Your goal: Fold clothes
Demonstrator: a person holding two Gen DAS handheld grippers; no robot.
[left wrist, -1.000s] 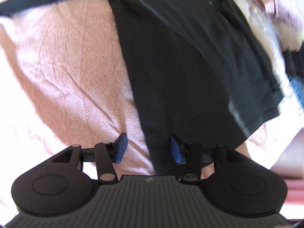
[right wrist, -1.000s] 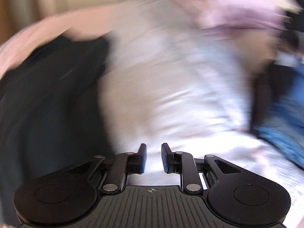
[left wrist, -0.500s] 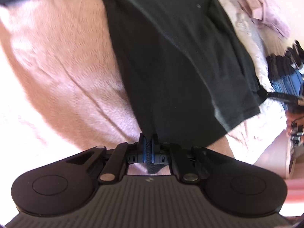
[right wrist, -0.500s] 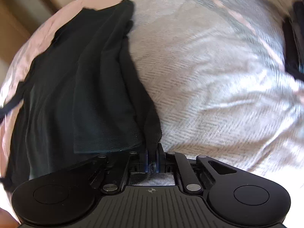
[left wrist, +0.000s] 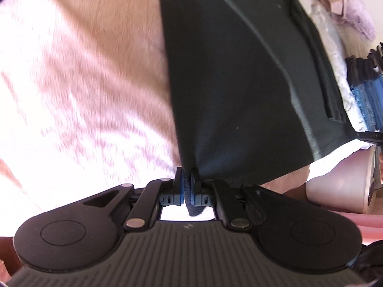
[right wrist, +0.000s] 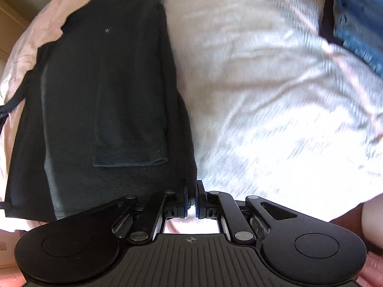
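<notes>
Now both tools are clenched on the hem corners of the dark shirt (right wrist: 105, 76), left tool (left wrist: 189, 179) and right tool (right wrist: 190, 189), the shirt spread on the bed (right wrist: 275, 95) with its sleeve folded in. Judging by this, keep the hem taut and level, carrying both corners evenly toward the collar.

A pink textured bedspread (left wrist: 79, 76) covers the bed from nine to twelve o'clock. A white woven blanket (right wrist: 275, 91) spreads toward three o'clock, with folded blue denim (right wrist: 359, 21) at two o'clock. Crumpled lilac fabric (left wrist: 354, 12) lies at one o'clock.
</notes>
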